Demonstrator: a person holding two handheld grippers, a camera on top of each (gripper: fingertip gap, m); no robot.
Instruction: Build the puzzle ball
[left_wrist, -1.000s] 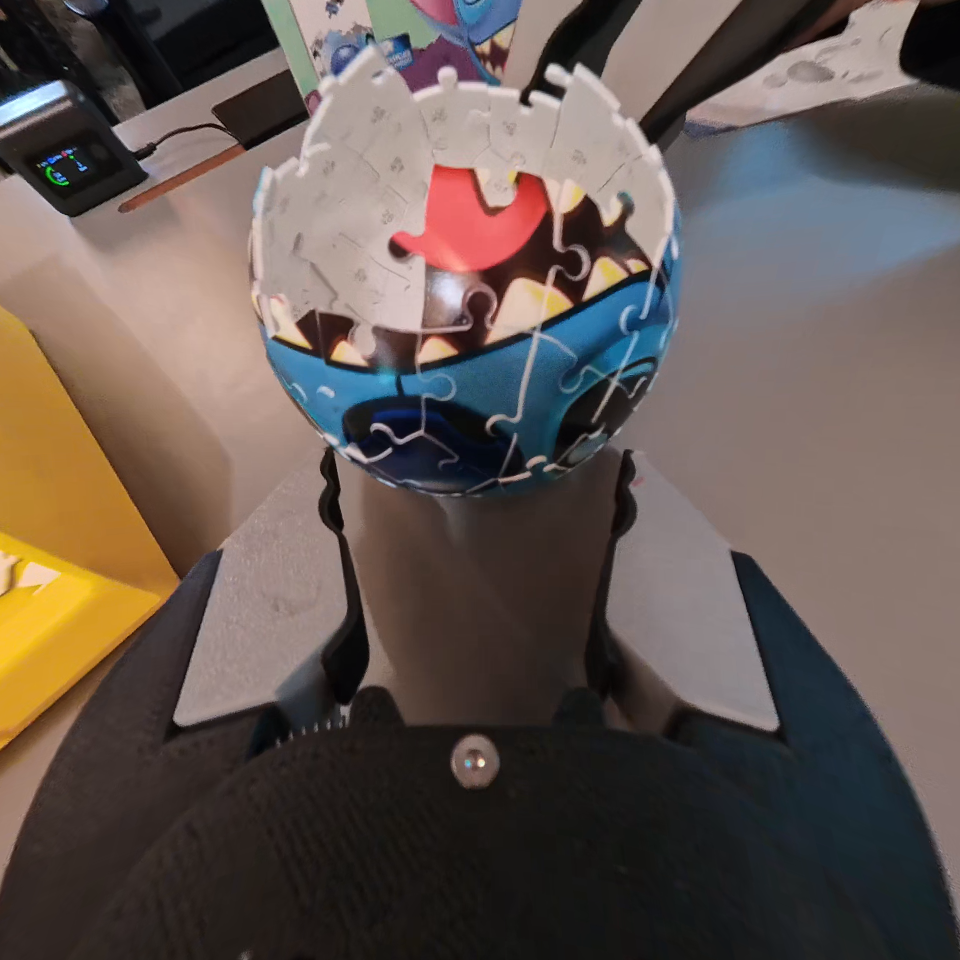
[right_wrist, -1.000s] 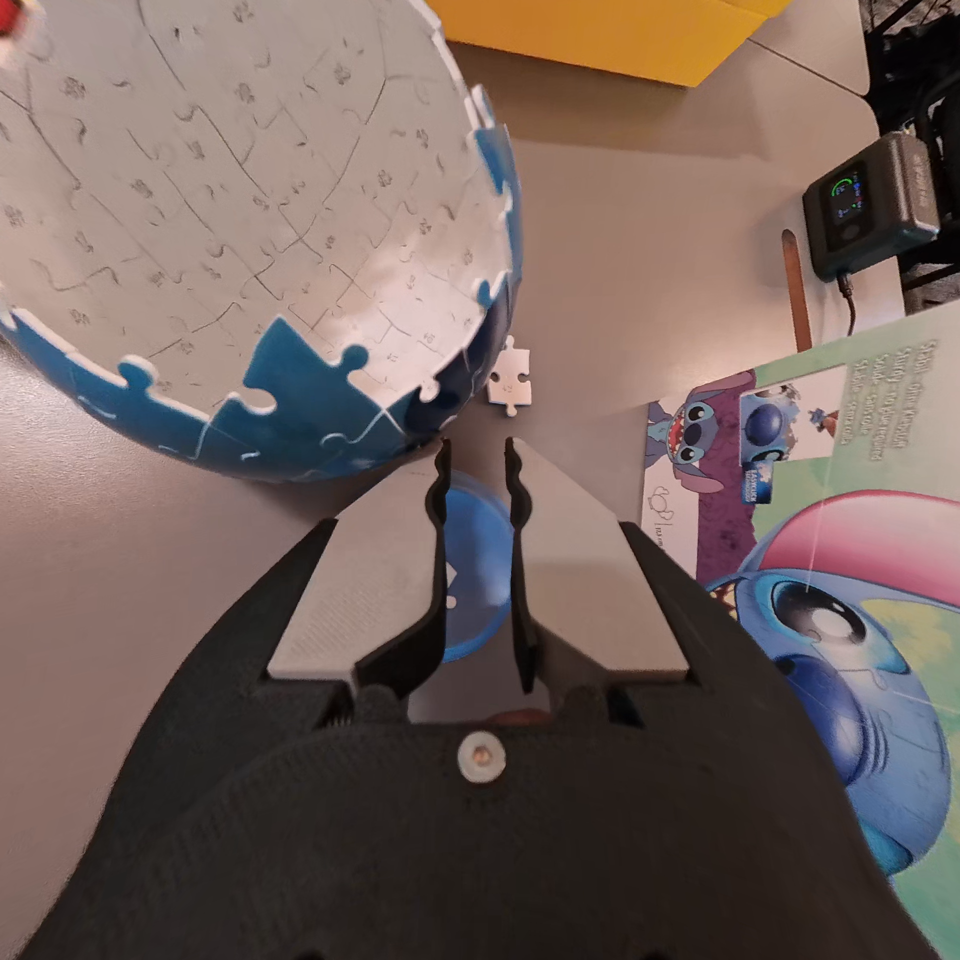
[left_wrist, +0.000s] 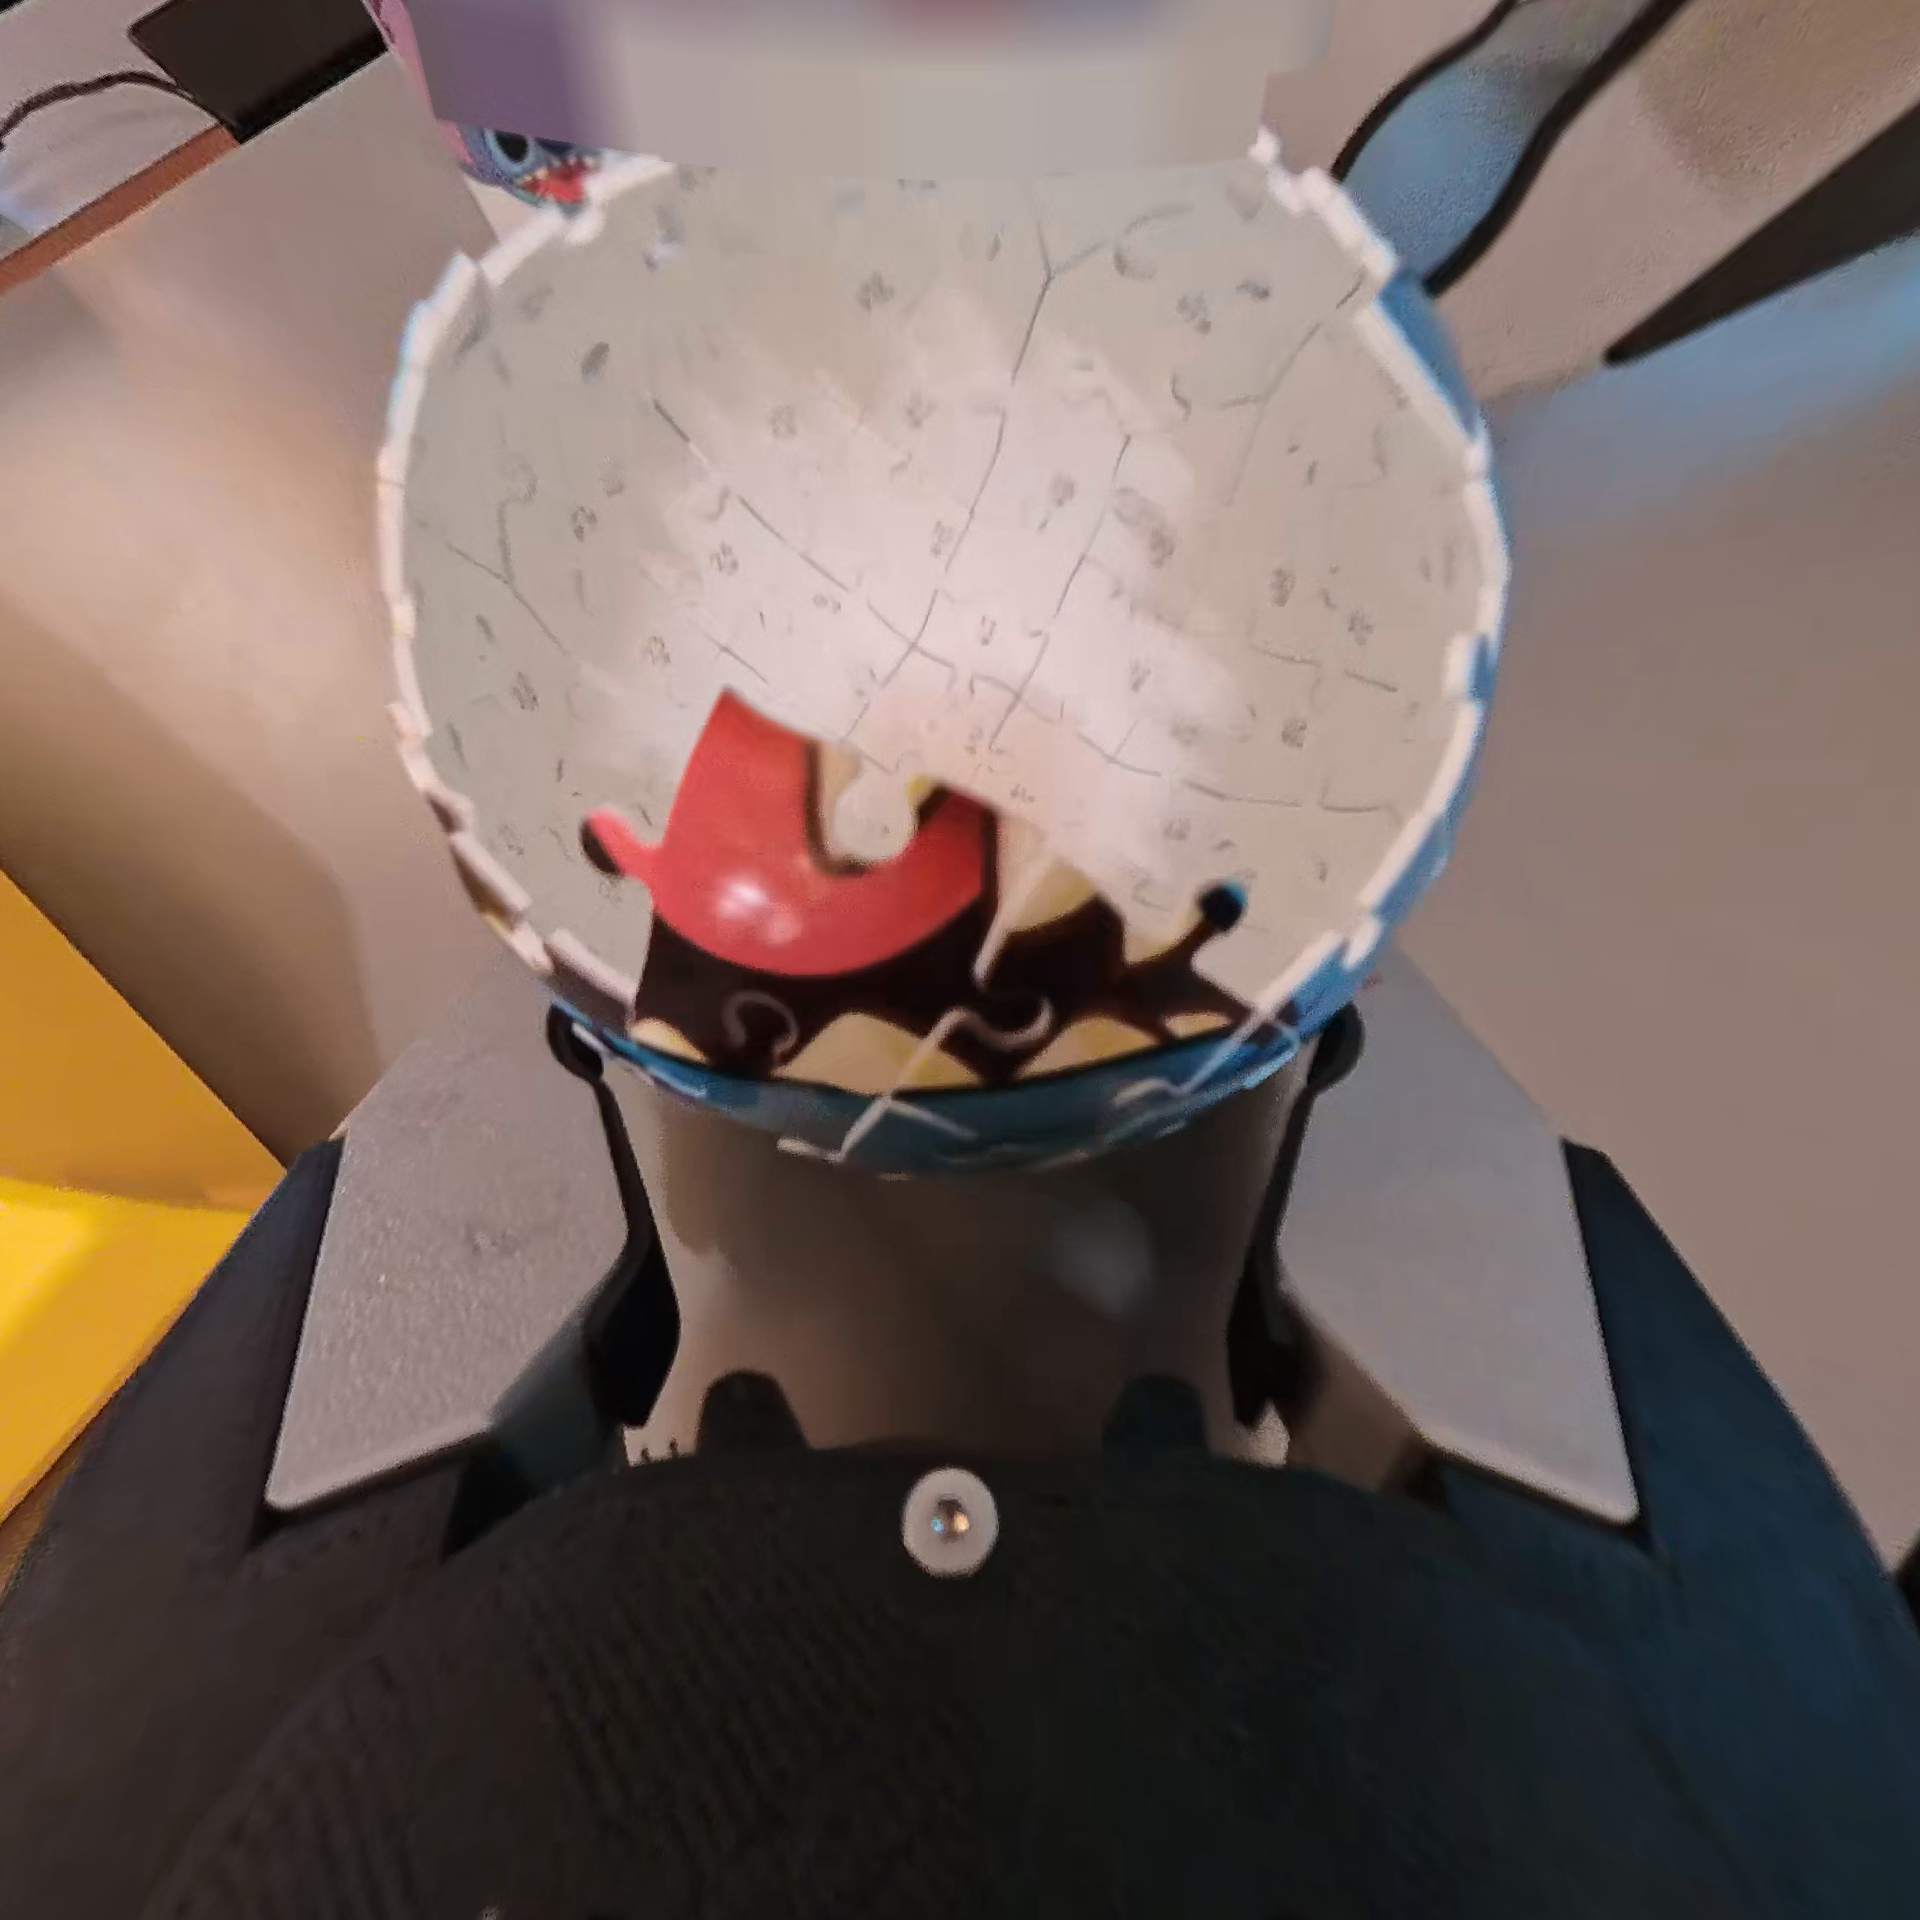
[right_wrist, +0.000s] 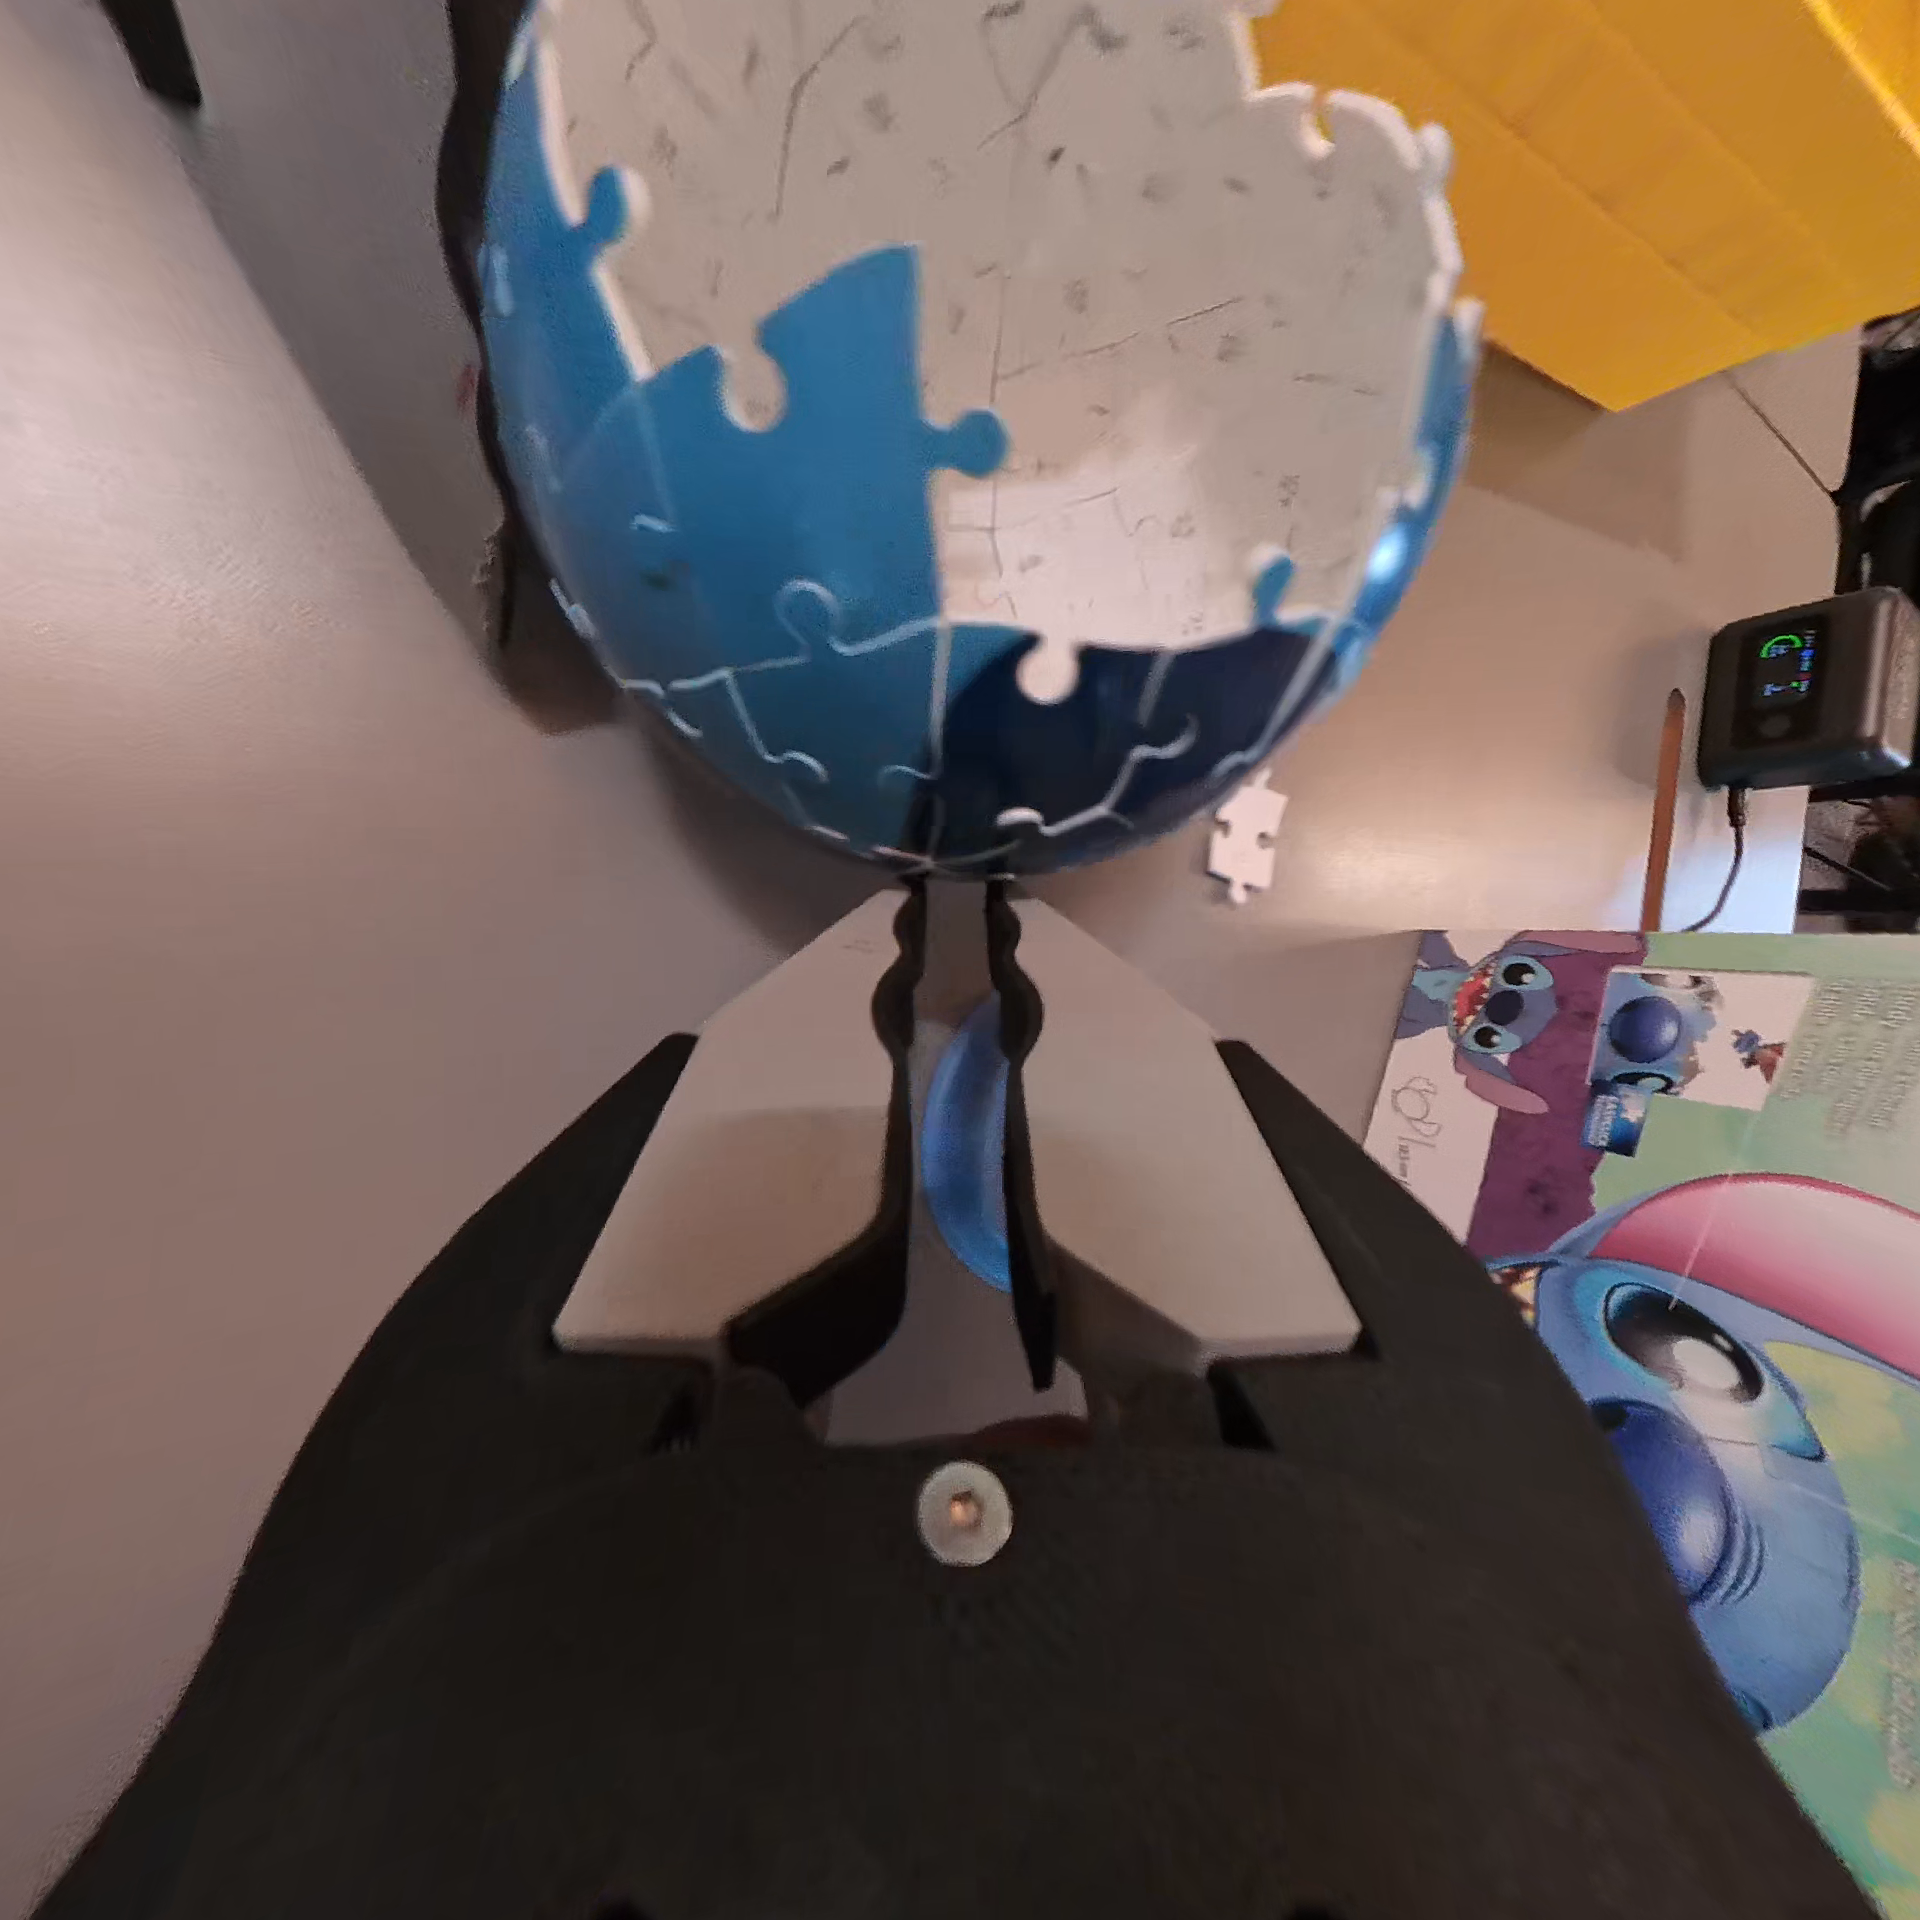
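The puzzle ball (left_wrist: 935, 499) is a part-built open shell, white inside and blue outside with a red and black mouth picture. It fills the upper half of the left wrist view. My left gripper (left_wrist: 951, 1049) has its fingers spread wide, with the fingertips (left_wrist: 566, 1039) pressed on either side of the ball's lower part. In the right wrist view the ball (right_wrist: 790, 582) stands just ahead of my right gripper (right_wrist: 948, 904), whose tips touch its blue underside. The right gripper is shut on a blue puzzle piece (right_wrist: 966, 1143) held edge-on between its fingers.
A loose white piece (right_wrist: 1247, 842) lies face down on the grey table to the right of the ball. The picture box (right_wrist: 1714, 1351) lies at the right, a grey device with a screen (right_wrist: 1808, 696) and a wooden stick (right_wrist: 1662, 810) behind it. A yellow box (right_wrist: 1558, 156) stands beyond, and also shows in the left wrist view (left_wrist: 83, 1143). The grippers' ends are close to 8 cm from one another.
My left gripper has opened wider and moved forward around the ball's lower part; the ball's opening now faces it more. My right gripper, still holding the blue piece, has moved up to the ball.
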